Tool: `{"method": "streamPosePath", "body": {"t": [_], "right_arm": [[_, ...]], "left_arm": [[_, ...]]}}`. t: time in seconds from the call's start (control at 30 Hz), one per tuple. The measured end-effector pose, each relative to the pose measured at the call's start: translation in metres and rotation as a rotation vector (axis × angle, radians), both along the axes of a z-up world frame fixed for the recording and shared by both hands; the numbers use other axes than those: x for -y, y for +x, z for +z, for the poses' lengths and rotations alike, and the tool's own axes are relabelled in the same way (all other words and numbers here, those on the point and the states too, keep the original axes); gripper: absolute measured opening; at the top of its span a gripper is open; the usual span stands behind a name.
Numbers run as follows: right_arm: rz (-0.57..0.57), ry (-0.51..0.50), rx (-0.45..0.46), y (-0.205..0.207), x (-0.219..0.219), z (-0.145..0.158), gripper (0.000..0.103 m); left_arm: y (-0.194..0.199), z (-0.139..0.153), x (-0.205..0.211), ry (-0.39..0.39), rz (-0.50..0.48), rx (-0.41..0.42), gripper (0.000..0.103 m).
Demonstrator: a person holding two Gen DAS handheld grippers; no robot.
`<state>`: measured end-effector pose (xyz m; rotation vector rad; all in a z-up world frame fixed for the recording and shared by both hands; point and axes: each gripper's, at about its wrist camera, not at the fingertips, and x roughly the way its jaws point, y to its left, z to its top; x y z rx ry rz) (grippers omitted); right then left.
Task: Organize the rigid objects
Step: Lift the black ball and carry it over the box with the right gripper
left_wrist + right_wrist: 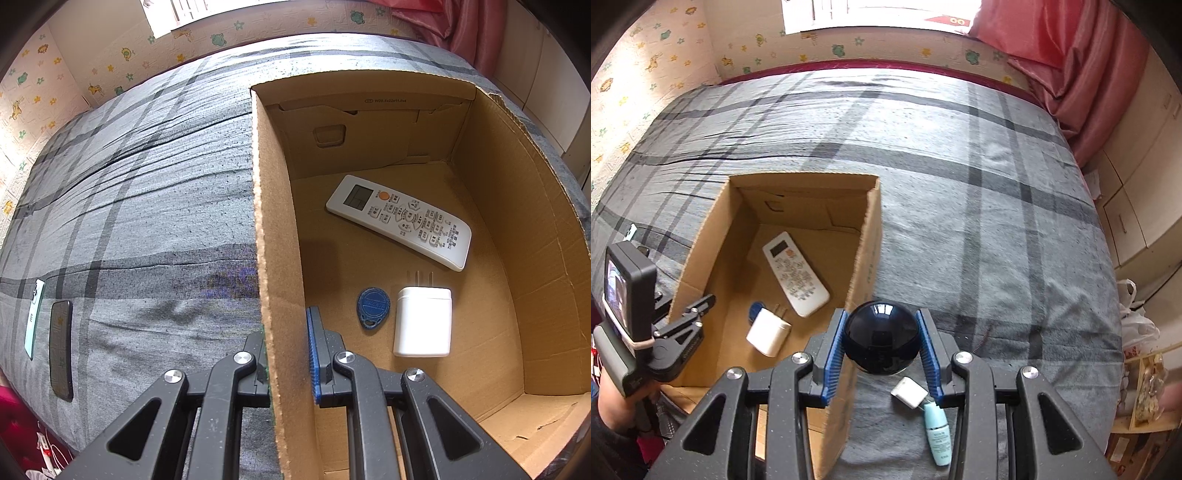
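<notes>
An open cardboard box (275, 236) (864, 258) stands on the grey plaid bed. Inside lie a white remote (400, 220) (795, 273), a blue key fob (373, 307) (755, 311) and a white charger (423, 322) (768, 332). My left gripper (286, 354) (690, 321) is shut on the box's left wall, one finger inside, one outside. My right gripper (882, 350) is shut on a glossy dark ball (882, 338), held just right of the box's right wall. Beneath it on the bed lie a small white adapter (908, 392) and a light blue tube (937, 432).
Two phones lie on the bed left of the box, a mint one (34, 319) and a black one (61, 349). A pink curtain (1082, 74) and cabinets (1137, 206) stand to the right. Clutter sits at the lower right (1145, 387).
</notes>
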<state>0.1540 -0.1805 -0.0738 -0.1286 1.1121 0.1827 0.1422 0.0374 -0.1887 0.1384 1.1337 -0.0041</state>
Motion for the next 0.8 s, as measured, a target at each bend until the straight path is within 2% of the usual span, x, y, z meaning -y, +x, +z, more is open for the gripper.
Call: {"method": "streamPosePath", "body": {"t": [0.3, 0.8], "right_arm": [[0.062, 0.007, -0.019, 0.011, -0.039, -0.009, 0.04], [0.144, 0.017, -0.089, 0.029, -0.1, -0.05, 0.04]], "left_arm": [[0.0, -0.002, -0.003, -0.008, 0.0, -0.001, 0.014], [0.001, -0.002, -0.005, -0.015, -0.001, -0.002, 0.014]]}}
